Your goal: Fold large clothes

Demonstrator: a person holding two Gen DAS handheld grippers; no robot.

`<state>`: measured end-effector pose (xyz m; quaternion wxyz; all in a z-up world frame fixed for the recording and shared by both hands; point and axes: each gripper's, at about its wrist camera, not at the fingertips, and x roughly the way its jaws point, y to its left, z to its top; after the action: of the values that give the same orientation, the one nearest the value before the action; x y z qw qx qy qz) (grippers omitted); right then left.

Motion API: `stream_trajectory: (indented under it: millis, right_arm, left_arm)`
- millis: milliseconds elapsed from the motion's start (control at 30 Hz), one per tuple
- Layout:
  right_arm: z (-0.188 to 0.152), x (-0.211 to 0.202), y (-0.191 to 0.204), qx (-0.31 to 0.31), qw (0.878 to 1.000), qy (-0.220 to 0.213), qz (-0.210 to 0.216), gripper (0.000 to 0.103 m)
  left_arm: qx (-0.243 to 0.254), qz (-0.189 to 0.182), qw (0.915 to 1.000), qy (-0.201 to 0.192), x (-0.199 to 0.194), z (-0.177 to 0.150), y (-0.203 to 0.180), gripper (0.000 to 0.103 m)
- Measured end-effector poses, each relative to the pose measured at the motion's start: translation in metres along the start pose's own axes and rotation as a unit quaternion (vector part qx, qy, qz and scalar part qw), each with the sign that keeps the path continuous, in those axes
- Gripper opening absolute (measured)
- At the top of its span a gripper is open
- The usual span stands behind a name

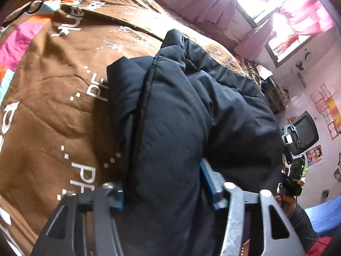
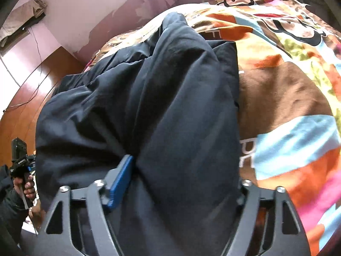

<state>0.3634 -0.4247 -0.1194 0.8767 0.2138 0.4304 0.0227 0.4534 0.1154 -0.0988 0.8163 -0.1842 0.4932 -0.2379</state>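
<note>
A large black padded jacket (image 1: 181, 111) lies bunched on a bed with a brown patterned cover (image 1: 53, 98). My left gripper (image 1: 164, 189) is shut on a thick fold of the jacket at its near edge, the cloth bulging between the blue pads (image 1: 207, 181). In the right wrist view the same jacket (image 2: 162, 98) fills the middle. My right gripper (image 2: 183, 183) is shut on another near fold of it; its left blue pad (image 2: 121, 179) shows, the right finger is buried in cloth. Each gripper shows small in the other's view, the right (image 1: 292, 183) and the left (image 2: 20, 164).
The bed cover (image 2: 294, 98) spreads to the right with cartoon prints. A bright window with pink curtains (image 1: 294, 10) is beyond the bed. A dark chair (image 1: 302, 132) and posters stand by the pink wall. A wooden floor (image 2: 27, 89) lies left of the bed.
</note>
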Motion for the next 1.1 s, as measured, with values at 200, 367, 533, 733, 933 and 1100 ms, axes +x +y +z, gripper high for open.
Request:
stream_trajectory:
  millis: [200,367,533,733,933,1100]
  right_arm:
    - [-0.005,-0.026,0.01,-0.011,1.0,0.013,-0.021,0.037]
    - [-0.018,-0.049,0.03,-0.037,0.999,0.012,-0.012,0.03]
    - [-0.037,-0.069,0.047,-0.048,0.999,0.002,-0.003,0.029]
    - [-0.041,-0.101,0.068,-0.054,0.998,-0.03,0.027,0.016]
    - [-0.019,-0.129,0.108,-0.085,0.992,-0.065,0.061,0.015]
    - [0.006,-0.145,0.134,-0.096,0.985,-0.102,0.097,0.015]
  left_arm:
    - [0.018,0.035,0.9992,-0.005,-0.02,-0.005,-0.03,0.029]
    - [0.047,0.057,0.9972,-0.011,-0.037,-0.019,-0.049,0.026]
    - [0.021,0.057,0.9981,-0.004,-0.051,-0.037,-0.051,0.025]
    - [0.008,0.05,0.9984,-0.026,-0.082,-0.053,-0.057,0.02]
    - [0.008,0.054,0.9974,-0.046,-0.115,-0.038,-0.072,0.02]
    - [0.04,0.07,0.9938,-0.077,-0.139,-0.023,-0.087,0.02]
